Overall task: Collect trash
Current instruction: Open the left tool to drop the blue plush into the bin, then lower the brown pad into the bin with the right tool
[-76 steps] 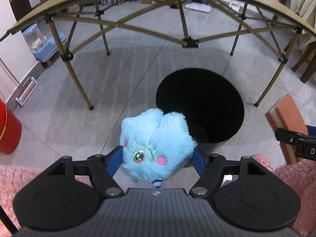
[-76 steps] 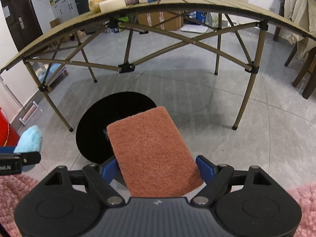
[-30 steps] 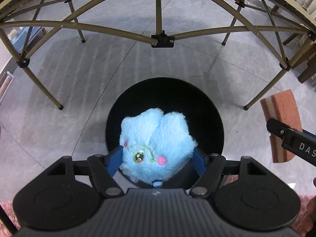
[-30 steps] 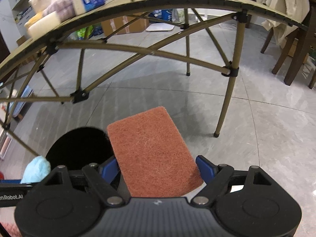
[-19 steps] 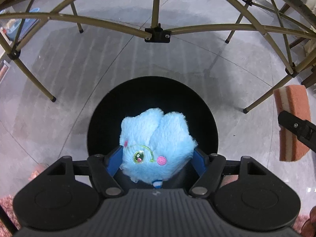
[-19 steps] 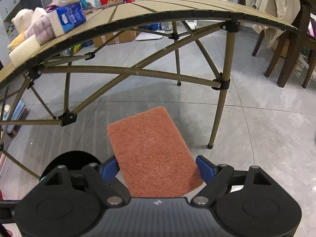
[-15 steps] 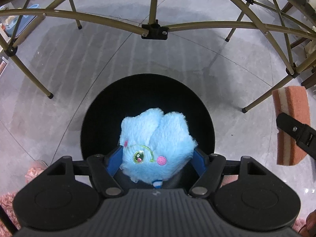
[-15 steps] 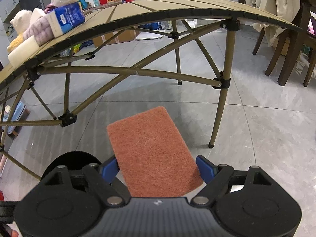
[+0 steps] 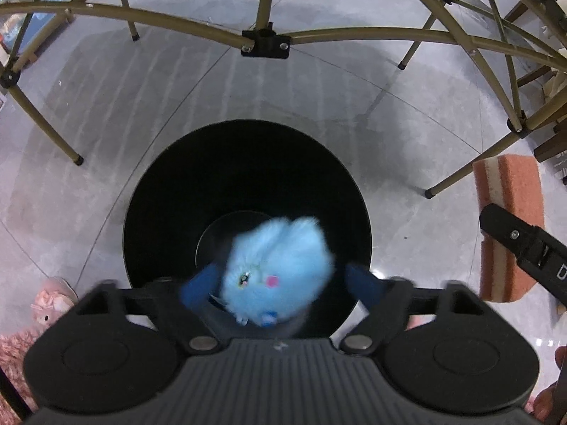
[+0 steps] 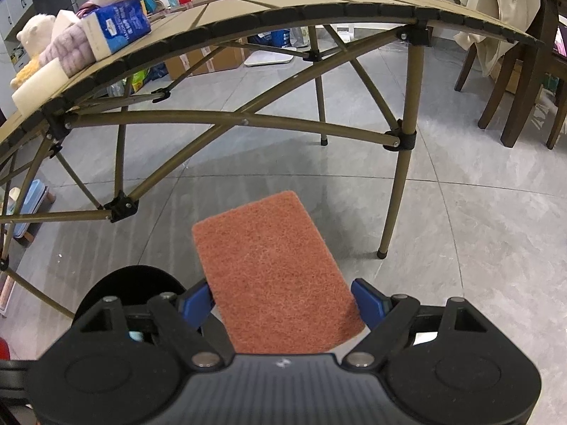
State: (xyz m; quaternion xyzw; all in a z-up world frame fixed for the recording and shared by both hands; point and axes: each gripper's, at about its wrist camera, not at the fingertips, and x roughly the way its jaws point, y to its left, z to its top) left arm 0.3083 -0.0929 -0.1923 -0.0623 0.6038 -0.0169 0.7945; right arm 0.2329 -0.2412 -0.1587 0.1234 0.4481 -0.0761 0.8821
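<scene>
A fluffy blue plush toy [image 9: 278,269], blurred, drops between the blue pads of my left gripper [image 9: 283,288], whose jaws are opening and no longer press on it. Right below it gapes the round black bin [image 9: 170,191] on the grey floor. My right gripper [image 10: 281,302] is shut on a flat orange scouring sponge [image 10: 273,269]. In the left wrist view that sponge [image 9: 510,205] and the right gripper's black finger [image 9: 521,237] show at the right, beside the bin. The bin's rim [image 10: 131,279] peeks out at the lower left of the right wrist view.
A folding camp table [image 10: 319,3] with tan crossed legs [image 9: 265,40] stands over the floor beyond the bin, with boxes and soft items [image 10: 106,32] on its top. Dark wooden chairs [image 10: 514,81] stand far right. A pink slipper [image 9: 51,299] lies left of the bin.
The left gripper's jaws have spread and the blue plush has slipped out of their hold, falling toward the bin. The right gripper still holds the sponge as before.
</scene>
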